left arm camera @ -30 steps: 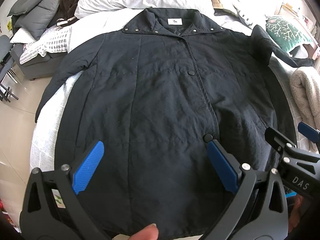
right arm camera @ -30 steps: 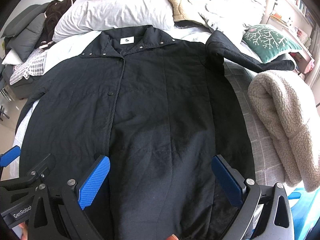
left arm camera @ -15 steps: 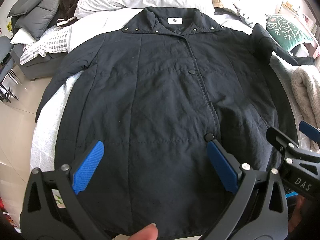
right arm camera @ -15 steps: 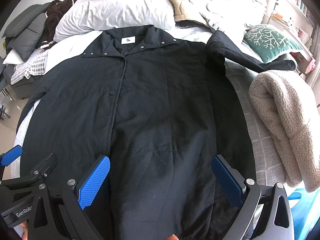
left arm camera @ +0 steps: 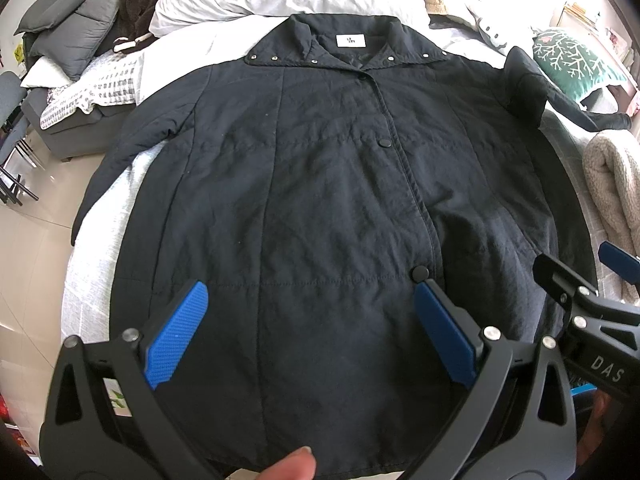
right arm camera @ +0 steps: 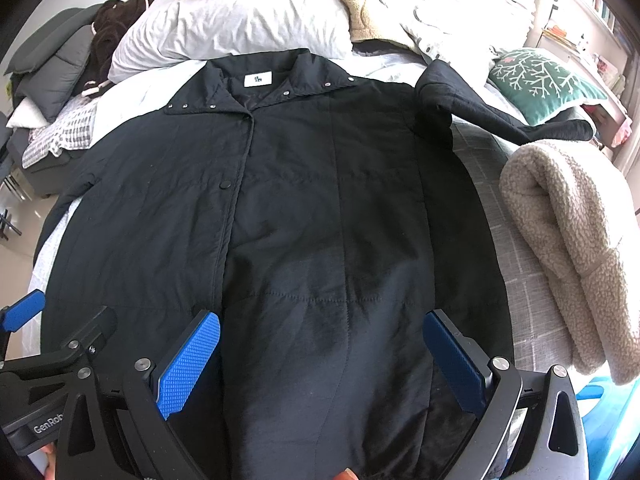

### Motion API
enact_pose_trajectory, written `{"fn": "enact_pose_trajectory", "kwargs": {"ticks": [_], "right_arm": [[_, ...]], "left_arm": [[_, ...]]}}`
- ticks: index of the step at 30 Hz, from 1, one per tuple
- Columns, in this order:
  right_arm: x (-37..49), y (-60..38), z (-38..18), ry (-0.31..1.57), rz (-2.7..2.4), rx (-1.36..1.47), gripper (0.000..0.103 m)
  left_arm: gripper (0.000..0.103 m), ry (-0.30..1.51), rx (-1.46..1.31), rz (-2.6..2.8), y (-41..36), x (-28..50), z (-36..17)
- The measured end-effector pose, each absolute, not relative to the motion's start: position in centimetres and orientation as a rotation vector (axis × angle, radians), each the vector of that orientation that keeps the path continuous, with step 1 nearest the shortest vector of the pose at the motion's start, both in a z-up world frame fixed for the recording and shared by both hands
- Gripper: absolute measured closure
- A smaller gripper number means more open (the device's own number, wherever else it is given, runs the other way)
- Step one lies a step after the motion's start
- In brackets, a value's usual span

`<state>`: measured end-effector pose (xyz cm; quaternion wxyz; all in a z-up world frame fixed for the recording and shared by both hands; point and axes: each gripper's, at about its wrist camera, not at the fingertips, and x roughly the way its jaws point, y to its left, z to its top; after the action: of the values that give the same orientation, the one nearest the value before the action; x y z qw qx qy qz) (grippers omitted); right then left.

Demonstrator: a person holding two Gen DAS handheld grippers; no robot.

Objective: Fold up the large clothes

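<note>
Coat spread flat, front up, on the bed, hem nearest the cameras.

Coat hem lies under both tools: the left gripper and the right gripper hang side by side above it, jaws spread wide, nothing between the blue pads. Snaps run up the closed front to the open collar with its white label. One sleeve reaches toward a green cushion, beside a fleece blanket. Pillows lie beyond the collar.
</note>
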<state>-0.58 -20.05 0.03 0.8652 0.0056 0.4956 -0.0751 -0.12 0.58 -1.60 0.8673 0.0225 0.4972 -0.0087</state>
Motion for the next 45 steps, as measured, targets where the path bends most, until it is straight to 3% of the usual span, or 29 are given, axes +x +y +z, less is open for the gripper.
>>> {"fn": "enact_pose_trajectory", "kwargs": {"ticks": [20,27,30,37,45], "right_arm": [[-0.4,-20.1,0.1,1.040,-0.159,0.013,0.000],[-1.0,-20.2,0.9,0.981,-0.161,0.022,0.000],[-1.3,-20.5,1.1,0.959,-0.180,0.016,0.000],[-1.5,-21.2,2.7,0.909,-0.158,-0.056,0.000],[1.2,-24.3,3.8,0.974,-0.054,-0.075,0.000]], "left_arm": [[0.000,1.036,0.060,-0.004,0.8,0.0,-1.7],[0.000,0.927,0.101,-0.003,1.0,-0.3,-1.1],[0.000,0.976,0.086,-0.068,1.2,0.2,-1.3],[0.000,1.000,-0.007,-0.151,4.1,2.0,-0.3],[0.000,1.001,-0.104,-0.107,11.2,6.5,1.4]]}}
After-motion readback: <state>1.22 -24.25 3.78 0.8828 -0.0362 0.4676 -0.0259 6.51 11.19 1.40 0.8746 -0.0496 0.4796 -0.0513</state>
